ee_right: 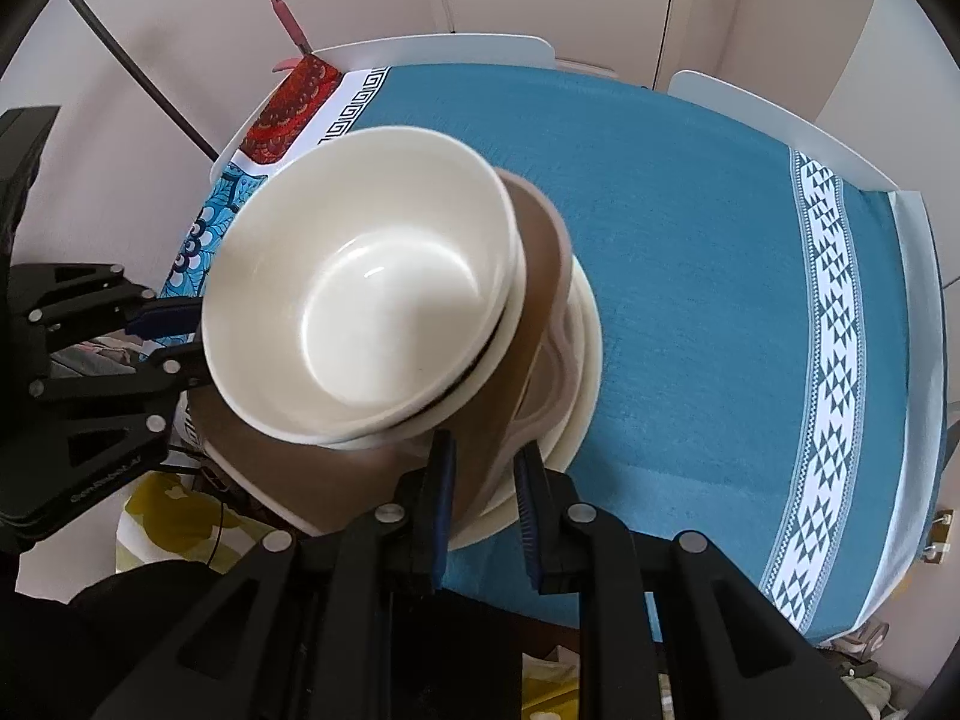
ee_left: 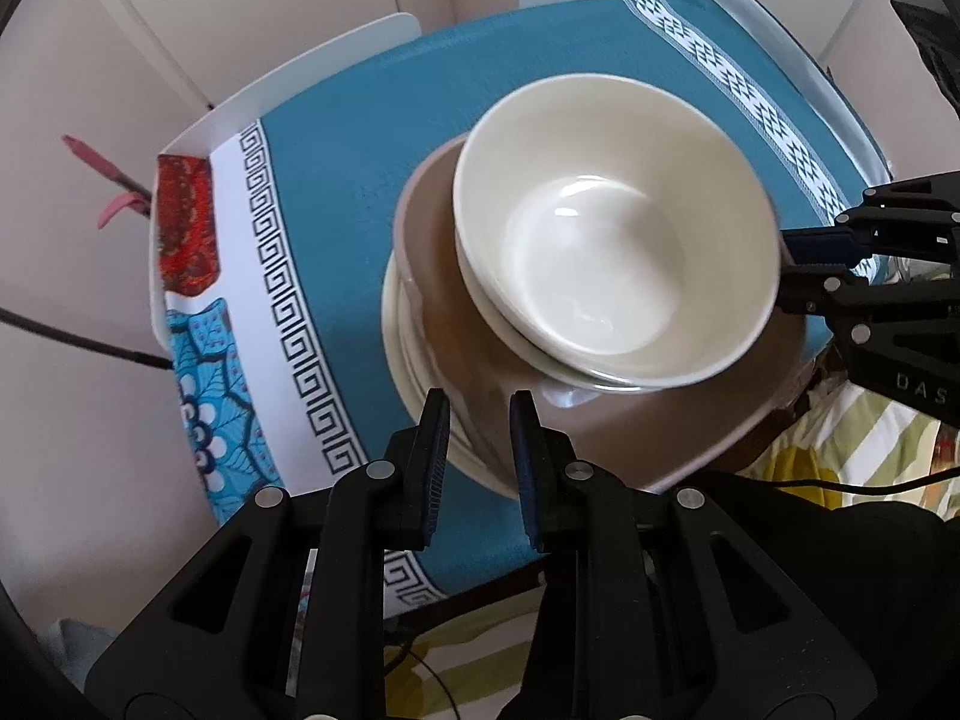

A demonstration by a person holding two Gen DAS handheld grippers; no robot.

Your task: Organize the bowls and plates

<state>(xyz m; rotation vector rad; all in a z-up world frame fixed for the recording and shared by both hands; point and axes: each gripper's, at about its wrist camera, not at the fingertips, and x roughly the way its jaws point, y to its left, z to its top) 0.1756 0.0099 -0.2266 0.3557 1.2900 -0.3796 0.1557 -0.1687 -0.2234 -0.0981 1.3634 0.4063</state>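
Cream glazed ceramic fills the middle of both views: a cream bowl (ee_left: pixel 612 234) sits nested on a second pale bowl, and the pair rests on a tan plate (ee_left: pixel 600 438) that is tilted up off the stack of cream plates (ee_left: pixel 402 354) beneath it. The stack lies on a teal tablecloth (ee_left: pixel 360 150) with a white key-pattern border, near the table edge. In the left wrist view the left gripper (ee_left: pixel 480 420) sits at 6 o'clock, its jaws narrowed around the raised rim of the tan plate, the blue pads on either side of the edge. In the right wrist view the right gripper (ee_right: pixel 483 459) also sits at 6 o'clock, its jaws likewise narrowed on the tan plate's rim (ee_right: pixel 486 468), with the cream plates (ee_right: pixel 576 420) just beyond at 5 o'clock. Each gripper shows in the other's view: the right one at 3 o'clock of the left view, the left one at 9 o'clock of the right view, each reaching the plate edge behind the bowl (ee_right: pixel 360 288). Whether the pads press firmly is probably so but hard to tell, since the bowl hides those far contacts. A red patterned cloth (ee_left: pixel 183 222) lies at 9 o'clock on the table corner.
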